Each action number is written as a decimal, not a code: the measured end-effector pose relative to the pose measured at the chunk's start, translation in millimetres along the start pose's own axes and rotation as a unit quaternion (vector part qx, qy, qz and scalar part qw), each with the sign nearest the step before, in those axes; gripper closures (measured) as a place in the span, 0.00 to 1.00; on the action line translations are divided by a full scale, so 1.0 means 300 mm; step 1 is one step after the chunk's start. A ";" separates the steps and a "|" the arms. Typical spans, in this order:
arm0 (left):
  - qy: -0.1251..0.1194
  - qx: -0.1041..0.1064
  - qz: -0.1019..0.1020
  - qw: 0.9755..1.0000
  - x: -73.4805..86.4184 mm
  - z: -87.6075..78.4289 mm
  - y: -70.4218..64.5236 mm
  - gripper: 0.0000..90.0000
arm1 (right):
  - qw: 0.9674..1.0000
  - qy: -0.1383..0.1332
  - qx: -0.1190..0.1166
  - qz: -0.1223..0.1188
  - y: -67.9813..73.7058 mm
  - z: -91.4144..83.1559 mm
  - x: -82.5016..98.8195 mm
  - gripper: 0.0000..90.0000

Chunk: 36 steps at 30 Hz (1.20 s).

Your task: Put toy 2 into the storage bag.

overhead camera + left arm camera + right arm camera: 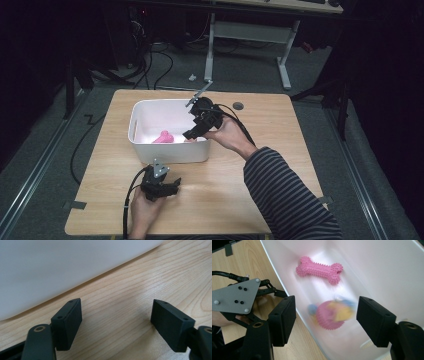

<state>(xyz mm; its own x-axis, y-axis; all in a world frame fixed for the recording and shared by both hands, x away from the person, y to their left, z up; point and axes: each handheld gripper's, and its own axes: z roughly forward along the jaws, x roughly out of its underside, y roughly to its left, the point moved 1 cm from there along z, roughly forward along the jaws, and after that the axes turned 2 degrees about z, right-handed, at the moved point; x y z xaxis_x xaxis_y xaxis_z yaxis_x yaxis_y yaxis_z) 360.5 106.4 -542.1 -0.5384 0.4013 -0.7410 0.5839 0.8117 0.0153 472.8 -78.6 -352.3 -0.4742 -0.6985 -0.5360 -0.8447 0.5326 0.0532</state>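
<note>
Two toys sit inside the white bin (150, 117), and that bin is our landmark on the wooden table (280, 150). Up over the bin's right rim hangs the right gripper (192, 134), tipped down into the tub, a hand wrapped round it and a striped sleeve (287, 192) trailing back from it. Its jaws are spread wide with nothing between them. Look along those jaws in the right gripper view: the pink spiky ball toy (332, 315), with yellow and blue bits on it, shows blurred in the gap between the jaw tips, down in the bin, clear of both pads. Farther along the bin floor lies the pink bone (319, 269), flat, apart from the ball. Now the left gripper (172, 187): it rests on the table just in front of the bin's near wall, held in the person's left hand, grey plate on top. In the left gripper view its jaws also stand wide apart, holding nothing, bare wood between them and the bin's white wall right ahead.
</note>
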 end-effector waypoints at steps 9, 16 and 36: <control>0.000 0.001 0.000 1.000 0.000 0.000 0.000 0.28 | 0.998 -0.060 0.024 0.017 -0.017 -0.128 0.084 0.39; 0.000 0.001 0.000 1.000 0.000 0.000 -0.001 0.28 | 0.993 -0.104 0.043 0.036 -0.038 -0.227 0.182 0.41; 0.000 0.001 0.000 1.000 0.000 0.000 -0.001 0.28 | 0.975 -0.124 0.105 0.151 -0.082 -0.142 0.732 0.41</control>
<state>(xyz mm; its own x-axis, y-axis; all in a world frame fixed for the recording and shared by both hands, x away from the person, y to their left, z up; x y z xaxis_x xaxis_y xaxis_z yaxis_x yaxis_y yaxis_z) 360.5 106.2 -542.2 -0.5382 0.4016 -0.7410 0.5848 0.8111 0.0148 378.7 -265.5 -435.5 -0.5970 -0.3722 -0.7107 -0.5940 0.8005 0.0797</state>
